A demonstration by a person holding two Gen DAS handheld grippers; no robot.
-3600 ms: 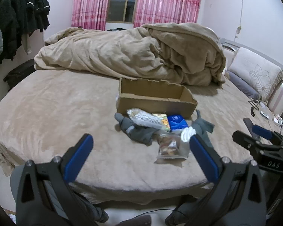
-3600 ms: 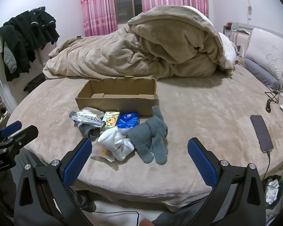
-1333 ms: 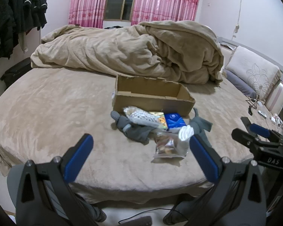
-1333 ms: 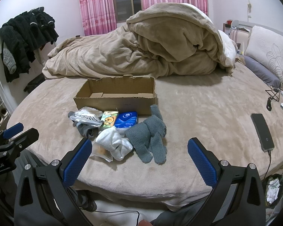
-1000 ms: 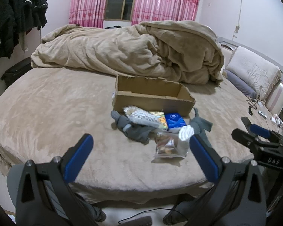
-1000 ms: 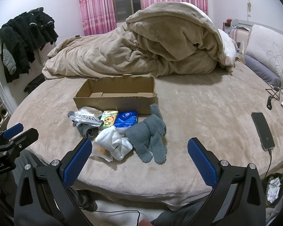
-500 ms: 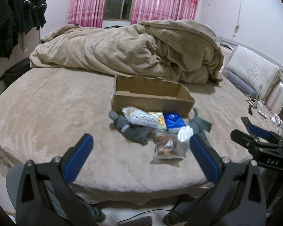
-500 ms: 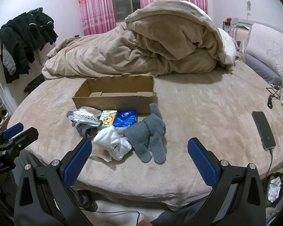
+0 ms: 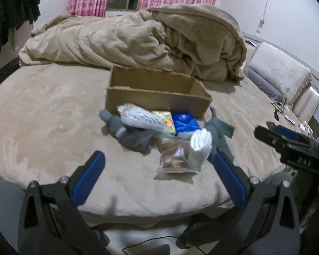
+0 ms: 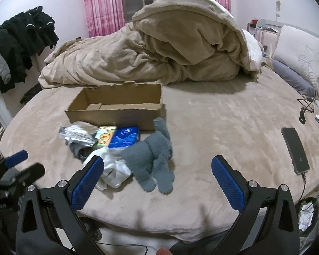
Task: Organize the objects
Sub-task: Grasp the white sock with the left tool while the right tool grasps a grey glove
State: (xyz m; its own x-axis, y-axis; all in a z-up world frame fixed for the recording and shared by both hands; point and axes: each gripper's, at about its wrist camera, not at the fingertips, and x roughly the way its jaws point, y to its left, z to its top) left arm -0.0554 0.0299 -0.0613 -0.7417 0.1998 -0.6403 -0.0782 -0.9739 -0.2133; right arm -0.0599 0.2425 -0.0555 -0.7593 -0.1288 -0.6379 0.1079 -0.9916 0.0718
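Observation:
An open cardboard box (image 9: 157, 101) (image 10: 117, 112) sits on the tan bed. In front of it lies a heap: grey gloves (image 10: 153, 159) (image 9: 134, 136), a blue tissue pack (image 10: 125, 137) (image 9: 185, 122), a patterned snack pack (image 10: 105, 136), a silvery bag (image 10: 78, 132) (image 9: 138, 116), a white cloth (image 10: 114, 167) (image 9: 200, 146) and a clear snack bag (image 9: 174, 157). My left gripper (image 9: 159, 178) is open and empty, just short of the clear bag. My right gripper (image 10: 157, 180) is open and empty, over the near ends of the grey gloves.
A rumpled tan duvet (image 10: 159, 53) fills the back of the bed (image 10: 234, 127). A black phone (image 10: 295, 150) on a cable lies at the right. Pillows (image 10: 304, 59) stand far right. Dark clothes (image 10: 21, 42) hang at the left. The bed's edge is just below both grippers.
Both grippers have moved forward toward the heap, which now looks larger and nearer. Both stay open and empty. Nothing on the bed has moved.

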